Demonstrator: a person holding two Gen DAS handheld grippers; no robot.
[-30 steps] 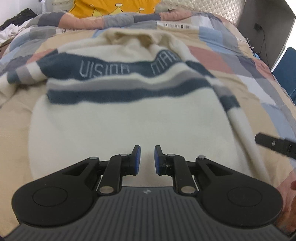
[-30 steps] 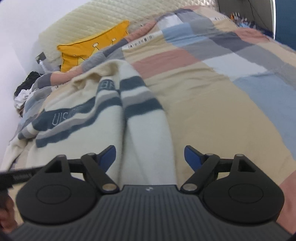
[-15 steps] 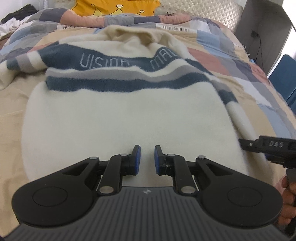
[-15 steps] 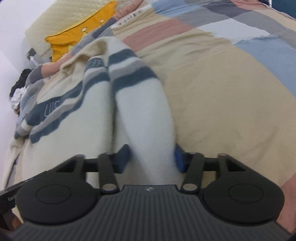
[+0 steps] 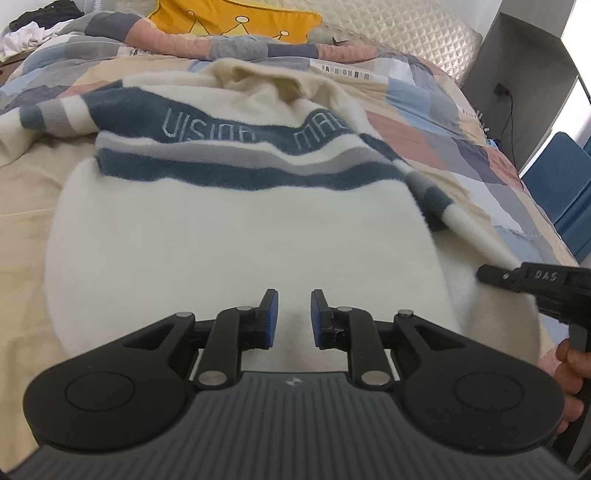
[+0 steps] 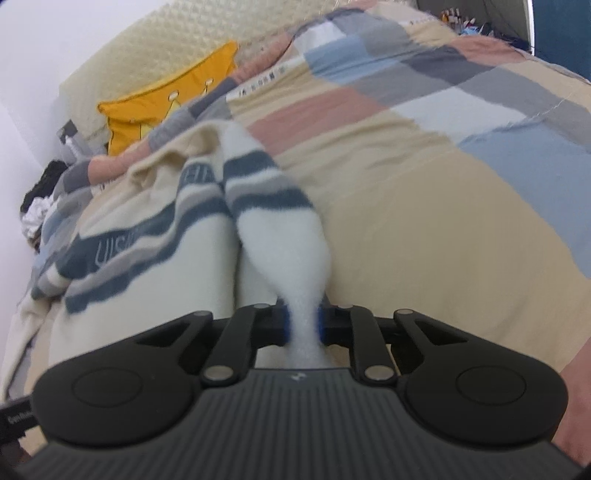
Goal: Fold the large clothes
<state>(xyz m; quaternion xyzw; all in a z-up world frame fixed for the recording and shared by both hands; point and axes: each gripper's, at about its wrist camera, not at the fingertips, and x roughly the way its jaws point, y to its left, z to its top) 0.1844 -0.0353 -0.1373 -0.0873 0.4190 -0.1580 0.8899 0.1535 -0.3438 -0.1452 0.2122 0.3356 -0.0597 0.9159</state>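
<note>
**Sleeve pinched, hem end waiting**

Closing hard on the cream sleeve (image 6: 295, 258): right gripper (image 6: 302, 325), blue pads squeezing the fleece into a narrow neck just ahead of the body of the tool. Gathered there, probably, to give a firm hold near the cuff so the whole sleeve can be carried across the chest in one sweep. Drawn taut from the grip up to the shoulder, striped in navy and grey partway along, lying just beside the flank of the garment.

Over the lower body of the sweater (image 5: 240, 236): left gripper (image 5: 293, 317), jaws easing apart by a little, a narrow gap between the pads, nothing pinched between them. Poised low over the hem end, likely to steady the cloth or wait its turn while the sleeve goes over. Seen from here too, at the right edge, the other tool with a hand (image 5: 570, 373) around its grip.

Spread front-up on the bed (image 6: 424, 240), neck end away, lettered navy band across the chest. Underneath, a patchwork cover in beige, pink, blue and grey. Beyond, a yellow cushion (image 5: 236, 18) against a quilted headboard (image 5: 399, 33); a heap of dark and white clothes (image 5: 33, 26) at the far left; a blue chair (image 5: 561, 181) off the right side.
</note>
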